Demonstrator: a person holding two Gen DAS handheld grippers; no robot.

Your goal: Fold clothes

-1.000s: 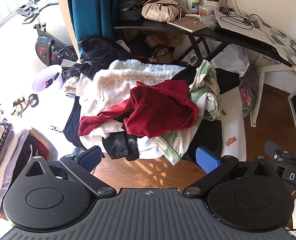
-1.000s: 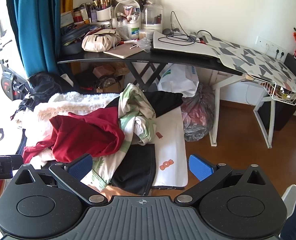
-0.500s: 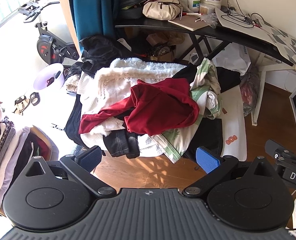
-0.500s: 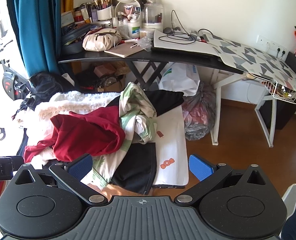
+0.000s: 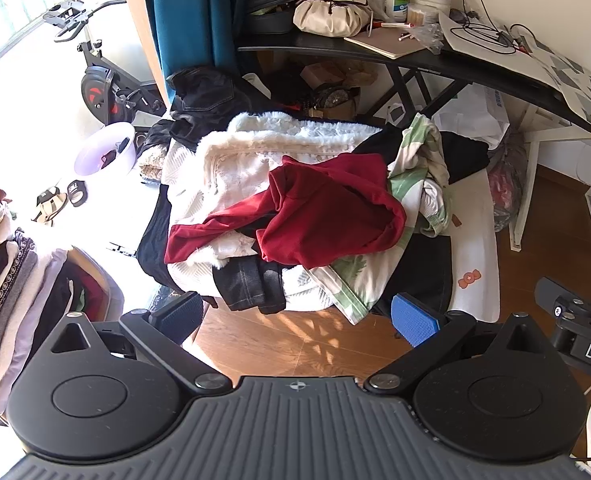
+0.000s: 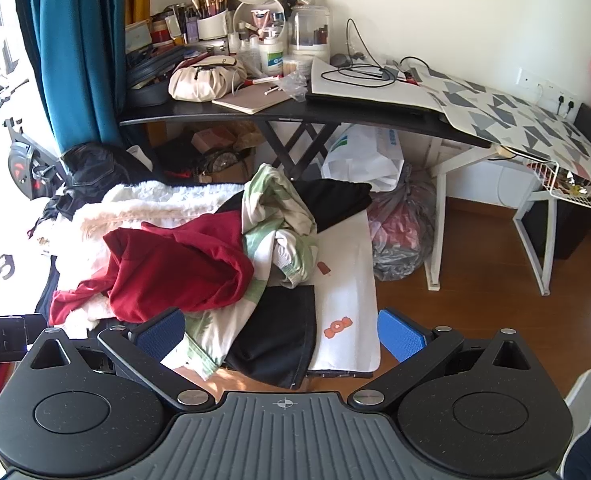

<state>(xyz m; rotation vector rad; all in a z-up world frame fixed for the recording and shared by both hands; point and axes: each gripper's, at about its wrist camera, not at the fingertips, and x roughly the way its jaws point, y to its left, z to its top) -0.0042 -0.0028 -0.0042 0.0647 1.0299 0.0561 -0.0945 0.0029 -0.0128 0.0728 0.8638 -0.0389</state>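
Blue pads frame both of my views: the left gripper point(image 5: 297, 318) has its fingers spread wide over bare wooden floor point(image 5: 295, 340), pinching nothing, and the right gripper point(image 6: 281, 334) is spread just as wide, also empty, its pads sitting low in front of the near edge of the clothes. Just beyond the fingertips lies the pile of clothes point(image 5: 295, 200) — unfolded, heaped on a low surface covered by a white cloth with small orange prints point(image 6: 347, 312). Nearest me in the left view, a dark denim piece point(image 5: 249, 284) hangs over the front edge, and beside it a green-and-white leaf-print garment point(image 5: 347, 288) droops toward the floor. A black garment point(image 6: 279, 340) lies flat at the near right corner of the heap. On top sits a crumpled dark red garment point(image 5: 323, 216), one sleeve trailing out to the left. Behind it a fluffy white garment point(image 5: 255, 148) spreads across the back, with a dark jacket point(image 5: 203, 96) bunched at the far left. Off to my left a row of folded clothes point(image 5: 3, 280) stands on edge — well apart from the heap. Farther back, a black desk point(image 6: 295, 110) crowded with cosmetics, a cream pouch point(image 6: 203, 80) and a notebook point(image 6: 251, 98) stands against the wall, with a teal curtain point(image 6: 75, 52) at its left.
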